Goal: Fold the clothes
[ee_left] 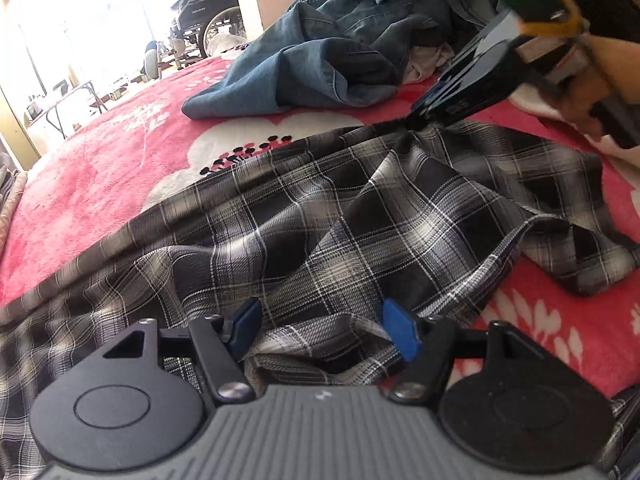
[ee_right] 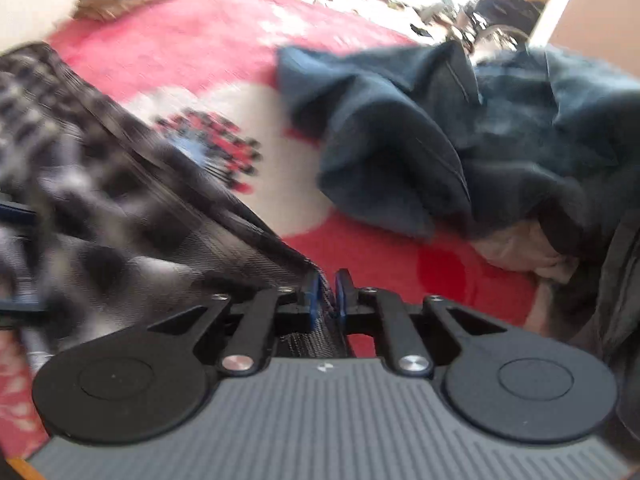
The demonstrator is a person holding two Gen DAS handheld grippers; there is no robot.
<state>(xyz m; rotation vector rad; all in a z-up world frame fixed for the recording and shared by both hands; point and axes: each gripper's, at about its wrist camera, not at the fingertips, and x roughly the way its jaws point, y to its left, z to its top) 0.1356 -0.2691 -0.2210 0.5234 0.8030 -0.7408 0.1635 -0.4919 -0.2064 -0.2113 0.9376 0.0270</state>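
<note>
From the left wrist, the left hand-held gripper (ee_left: 322,328) stands wide over a fold of the plaid shirt (ee_left: 320,220), which spreads ahead of it across the bed (ee_left: 100,168). From the right wrist, the right hand-held gripper (ee_right: 327,292) pinches the shirt's edge (ee_right: 120,200), with jeans (ee_right: 440,140) ahead to its right.

Your right gripper (ee_right: 327,292) pinches the plaid shirt (ee_right: 120,216) edge. Denim clothes (ee_right: 420,140) lie beyond on the red blanket (ee_right: 192,44).

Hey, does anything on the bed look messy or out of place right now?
The plaid shirt lies rumpled, not flat, one edge pinched in the right gripper. Behind it, denim clothes sit in an unfolded heap on the red blanket.
</note>
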